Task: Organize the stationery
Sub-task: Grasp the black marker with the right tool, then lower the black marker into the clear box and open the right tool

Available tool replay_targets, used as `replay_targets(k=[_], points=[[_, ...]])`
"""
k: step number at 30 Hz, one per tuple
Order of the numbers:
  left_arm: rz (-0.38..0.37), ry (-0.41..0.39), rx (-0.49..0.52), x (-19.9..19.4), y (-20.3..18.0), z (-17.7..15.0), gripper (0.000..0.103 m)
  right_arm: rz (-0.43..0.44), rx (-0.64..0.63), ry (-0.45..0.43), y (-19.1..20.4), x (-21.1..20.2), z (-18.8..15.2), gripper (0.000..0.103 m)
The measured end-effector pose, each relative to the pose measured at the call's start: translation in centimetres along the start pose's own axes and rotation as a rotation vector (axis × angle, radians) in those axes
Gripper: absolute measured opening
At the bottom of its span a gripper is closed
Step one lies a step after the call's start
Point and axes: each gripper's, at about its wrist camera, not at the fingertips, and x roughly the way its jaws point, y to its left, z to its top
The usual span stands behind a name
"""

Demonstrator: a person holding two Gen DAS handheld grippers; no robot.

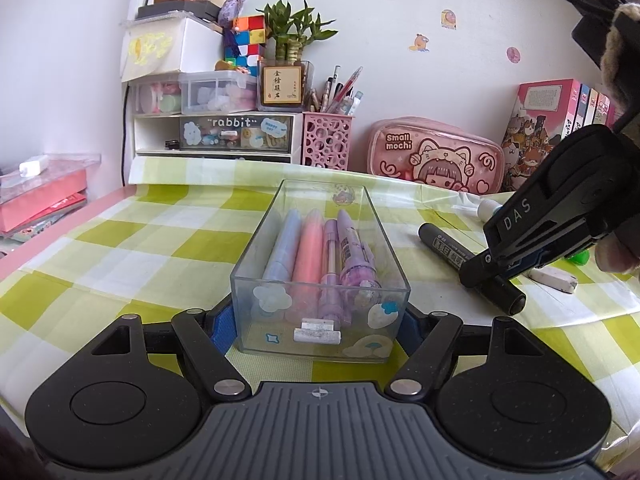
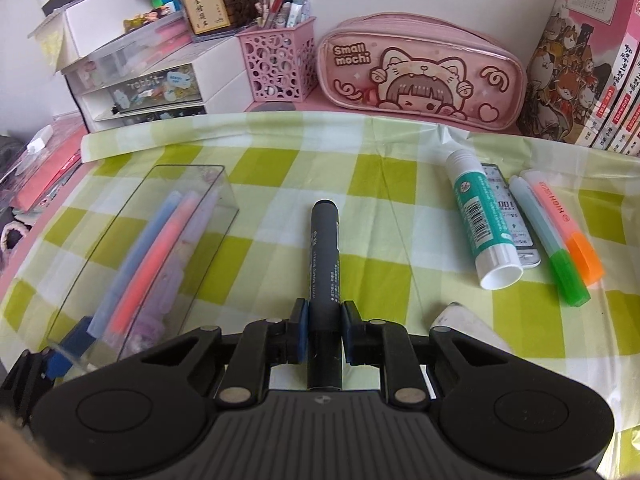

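My left gripper (image 1: 320,320) is shut on the near end of a clear plastic box (image 1: 360,344), its blue pads against both side walls. Inside lie a blue highlighter (image 1: 282,244), a pink one (image 1: 310,244) and purple pens (image 1: 348,248). To the right, my right gripper (image 2: 325,320) is shut on a black whiteboard marker (image 2: 325,248) that lies on the checked cloth, pads pressed on its near half. Further right lie a glue stick (image 2: 480,220), a green highlighter (image 2: 548,236), an orange highlighter (image 2: 568,220) and a white eraser (image 2: 464,320).
Along the wall stand a drawer unit (image 2: 140,80), a pink pen holder (image 2: 280,64), a pink pencil case (image 2: 420,72) and books (image 2: 592,60). A flat white item (image 2: 516,224) lies under the glue stick. The table's left edge (image 1: 60,232) borders a stack of pink boxes.
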Motion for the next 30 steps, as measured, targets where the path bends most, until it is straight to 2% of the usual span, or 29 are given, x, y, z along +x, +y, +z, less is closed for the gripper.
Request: replay_targets(k=[7, 17, 26, 30], points=[[0.003, -0.003, 0.011, 0.0, -0.1, 0.0, 0.073, 0.087, 0.0, 0.026, 0.4, -1.0, -1.4, 0.02], [0.003, -0.008, 0.026, 0.1, -0.2, -0.2, 0.074, 0.181, 0.116, 0.042, -0.7, -0.6, -0.9, 0.028], [0.0, -0.009, 0.027, 0.2, -0.2, -0.2, 0.074, 0.216, 0.2, 0.036, -1.5, 0.6, -0.1, 0.028], [-0.005, -0.011, 0.024, 0.2, -0.1, -0.2, 0.074, 0.184, 0.176, 0.017, -0.8, 0.7, -0.1, 0.021]])
